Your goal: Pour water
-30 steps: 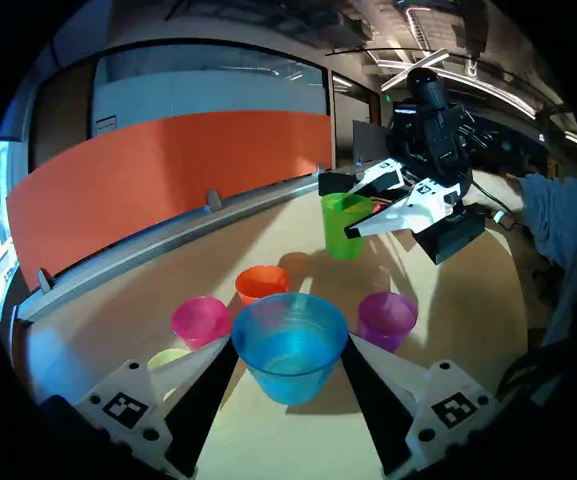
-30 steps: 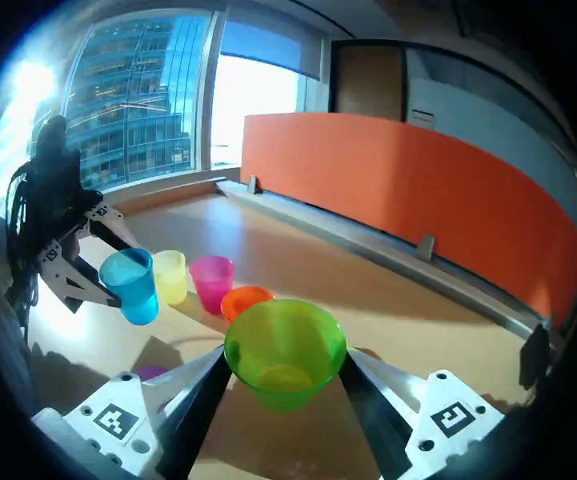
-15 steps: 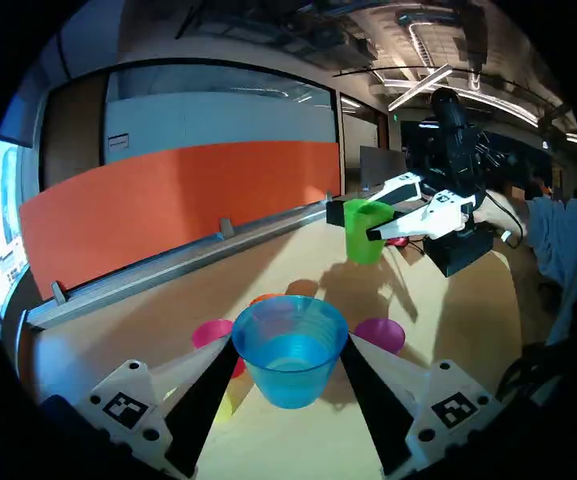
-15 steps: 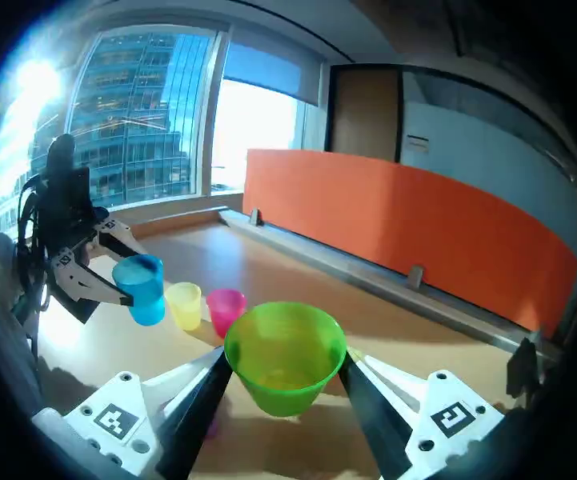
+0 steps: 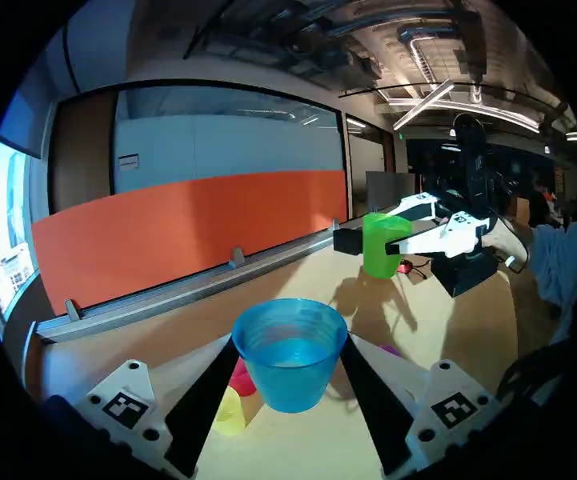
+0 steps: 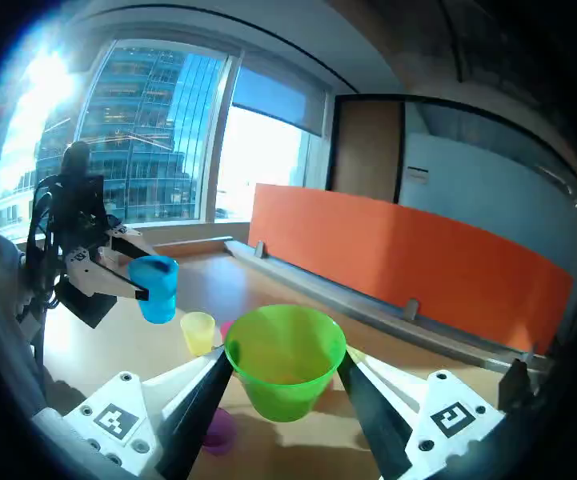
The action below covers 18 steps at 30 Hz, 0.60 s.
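1. Left gripper view, lower centre: seen clamped between both fingers of the left gripper (image 5: 290,344), a blue cup (image 5: 288,380), upright, with water (image 5: 290,358) inside, held clear above the wooden table (image 5: 464,320).
2. Same view, below the raised cup: noted on the table a yellow cup (image 5: 230,410) at lower left, a pink cup (image 5: 245,384) touching it or just beside it, and the edge of a purple cup (image 5: 390,350) right of centre.
3. Same view, right of centre: seen in the air, the right gripper (image 5: 380,232), pressed on both sides of a green cup (image 5: 381,248), upright. Sleeve of a person (image 5: 564,264) at far right; orange partition (image 5: 192,224) across the left half.
4. Right gripper view, lower centre: found gripped between both fingers of the right gripper (image 6: 285,360), the green cup (image 6: 285,388), upright; contents not discernible.
5. Same view, left of centre: seen raised, the left gripper (image 6: 146,280), closed on the blue cup (image 6: 158,292). Below it on the table (image 6: 232,280), the yellow cup (image 6: 198,332); at lower left, the purple cup (image 6: 221,432). Window (image 6: 128,144) at upper left, orange partition (image 6: 416,264) at right.
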Motion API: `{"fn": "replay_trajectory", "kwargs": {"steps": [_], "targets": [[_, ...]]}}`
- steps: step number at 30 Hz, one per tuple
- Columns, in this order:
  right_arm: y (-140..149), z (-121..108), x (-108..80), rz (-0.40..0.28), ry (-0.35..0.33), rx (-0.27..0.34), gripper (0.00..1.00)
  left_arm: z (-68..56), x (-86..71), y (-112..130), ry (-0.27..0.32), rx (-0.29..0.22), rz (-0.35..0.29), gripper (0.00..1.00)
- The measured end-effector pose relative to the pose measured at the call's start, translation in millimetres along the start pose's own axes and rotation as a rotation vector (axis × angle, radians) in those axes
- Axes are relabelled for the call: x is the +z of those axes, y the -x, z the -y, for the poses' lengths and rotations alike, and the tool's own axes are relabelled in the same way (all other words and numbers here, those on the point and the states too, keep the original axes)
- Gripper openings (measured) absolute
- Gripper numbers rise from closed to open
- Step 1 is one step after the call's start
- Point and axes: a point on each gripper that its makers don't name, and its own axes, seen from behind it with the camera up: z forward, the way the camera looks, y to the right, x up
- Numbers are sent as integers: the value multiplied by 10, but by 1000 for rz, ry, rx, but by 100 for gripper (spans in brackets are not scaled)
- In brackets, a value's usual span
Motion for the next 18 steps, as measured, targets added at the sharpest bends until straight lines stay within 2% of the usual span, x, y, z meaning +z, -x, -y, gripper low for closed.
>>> {"fn": "replay_trajectory", "kwargs": {"steps": [6,18], "targets": [[-176,44,-72,-53,10,-1,91,20,-70,-100,-9,0,-21,87],[-425,126,-170,-128,19,-3,92,36,-108,-275,-6,-11,-67,87]]}}
